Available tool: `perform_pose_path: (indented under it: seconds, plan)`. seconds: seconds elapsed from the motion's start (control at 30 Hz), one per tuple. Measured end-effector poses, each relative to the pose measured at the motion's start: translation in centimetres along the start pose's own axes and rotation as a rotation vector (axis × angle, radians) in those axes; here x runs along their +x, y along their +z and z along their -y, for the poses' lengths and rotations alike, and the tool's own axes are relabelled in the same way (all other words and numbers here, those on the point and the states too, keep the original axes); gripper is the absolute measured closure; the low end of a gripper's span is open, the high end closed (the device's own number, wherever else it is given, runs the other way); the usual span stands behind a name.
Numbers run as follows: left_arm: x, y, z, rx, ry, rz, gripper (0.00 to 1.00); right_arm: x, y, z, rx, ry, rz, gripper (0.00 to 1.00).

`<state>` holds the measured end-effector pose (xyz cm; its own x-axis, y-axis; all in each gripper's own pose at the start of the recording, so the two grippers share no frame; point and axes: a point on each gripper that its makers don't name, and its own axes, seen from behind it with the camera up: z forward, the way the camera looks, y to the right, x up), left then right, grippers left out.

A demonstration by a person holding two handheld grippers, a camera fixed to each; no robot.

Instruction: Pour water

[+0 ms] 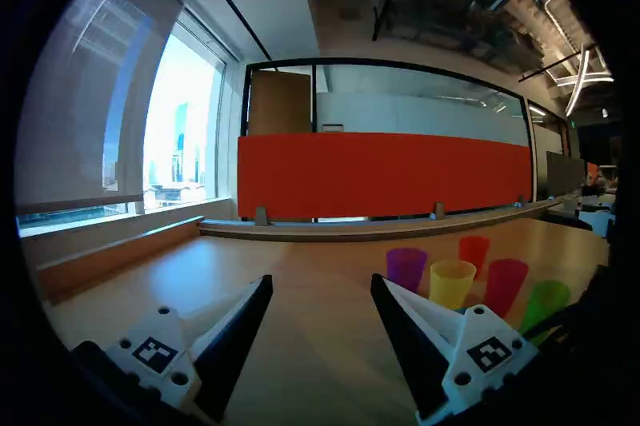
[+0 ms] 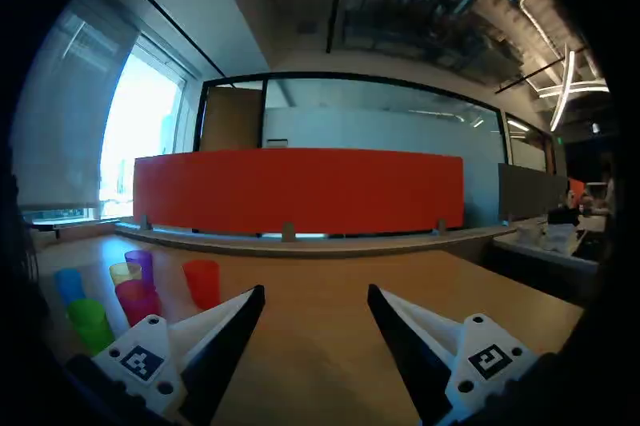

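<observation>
Left gripper (image 1: 321,280) jaws wide, empty, right gripper (image 2: 314,290) jaws wide, empty, 6 coloured cups (image 2: 136,298) clustered upright on wooden table (image 2: 320,350)

Clustered cups (image 1: 452,278) block part of the table (image 1: 320,330); the rest lies open.
</observation>
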<state>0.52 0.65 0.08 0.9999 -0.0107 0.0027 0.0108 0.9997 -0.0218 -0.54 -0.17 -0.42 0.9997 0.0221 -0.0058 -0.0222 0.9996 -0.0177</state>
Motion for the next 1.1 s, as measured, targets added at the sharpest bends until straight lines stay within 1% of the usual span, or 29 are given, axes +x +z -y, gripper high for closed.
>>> perform_pose_path:
  seconds: [0.2, 1.1]
  plan:
    - [0.02, -0.01, -0.02, 0.0, 0.0, 0.0, 0.09, -0.26, -0.01, -0.23, 0.001, 0.008, 0.015, 0.0]
    - [0.0, 0.07, 0.02, 0.0, 0.0, 0.0, 0.09, -0.19, -0.17, -0.16, 0.006, 0.007, 0.016, 0.0]
